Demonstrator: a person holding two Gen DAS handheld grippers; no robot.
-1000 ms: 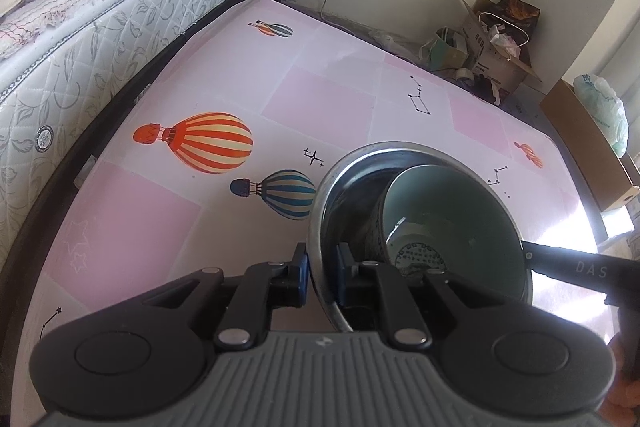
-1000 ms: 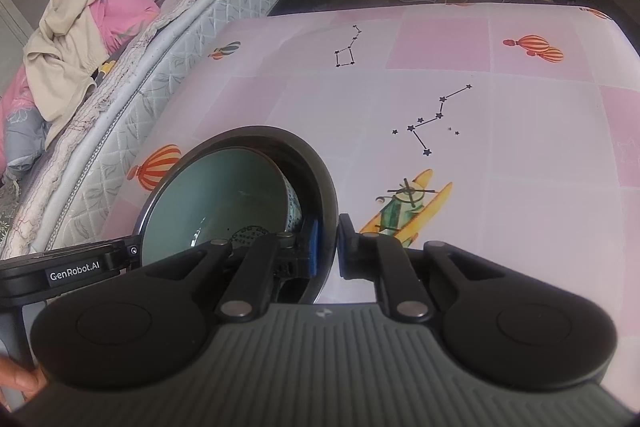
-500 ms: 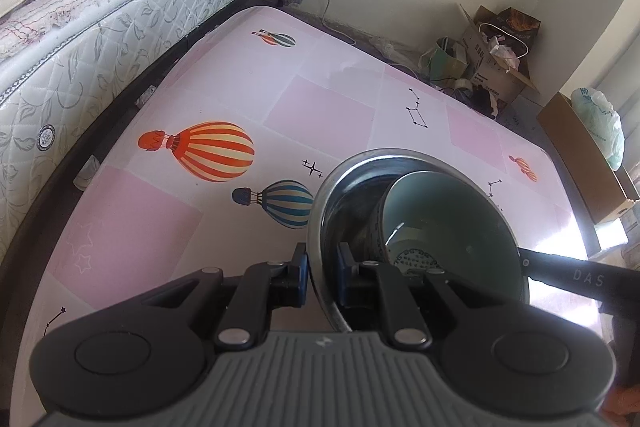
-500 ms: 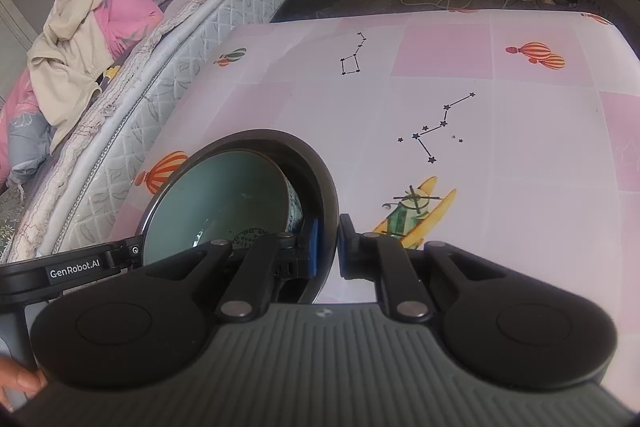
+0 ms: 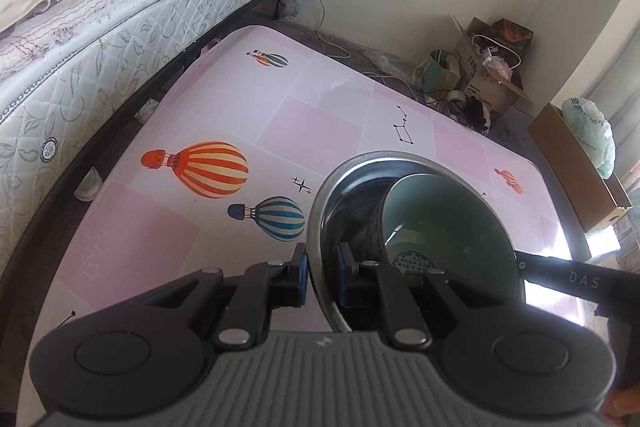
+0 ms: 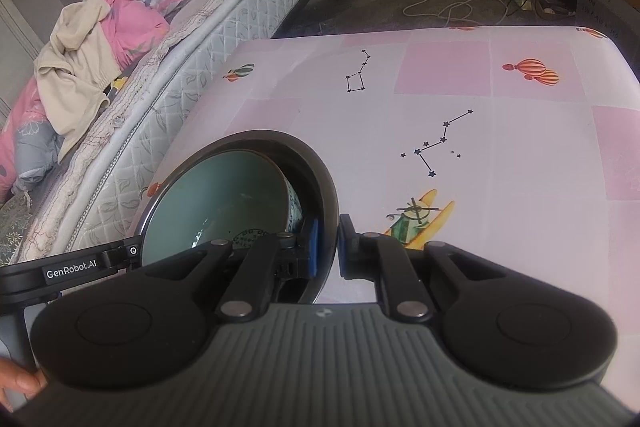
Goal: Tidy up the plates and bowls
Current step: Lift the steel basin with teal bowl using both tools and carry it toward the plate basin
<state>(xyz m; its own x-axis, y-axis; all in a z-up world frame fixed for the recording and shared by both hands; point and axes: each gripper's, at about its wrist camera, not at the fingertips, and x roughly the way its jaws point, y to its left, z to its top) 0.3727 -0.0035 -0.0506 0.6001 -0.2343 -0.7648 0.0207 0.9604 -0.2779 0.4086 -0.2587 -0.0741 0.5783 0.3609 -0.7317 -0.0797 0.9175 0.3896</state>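
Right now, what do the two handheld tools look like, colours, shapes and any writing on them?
Both match: a grey ribbed body in front of the camera, two rounded black lobes with disc caps, black linkage arms with silver rivets, and fingers with blue pads. The left tool shows blue pads; so does the right tool. White lettering runs along their black sides: "DAS" and "GenRobot.AI". No cables or sleeves are visible.

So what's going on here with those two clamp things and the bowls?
A person holds a gripper in each hand, and both are clamped on the rim of one metal bowl, the left gripper on one side and the right gripper on the opposite side. A green ceramic bowl sits tilted inside it. They are over a pink tablecloth with balloon prints.
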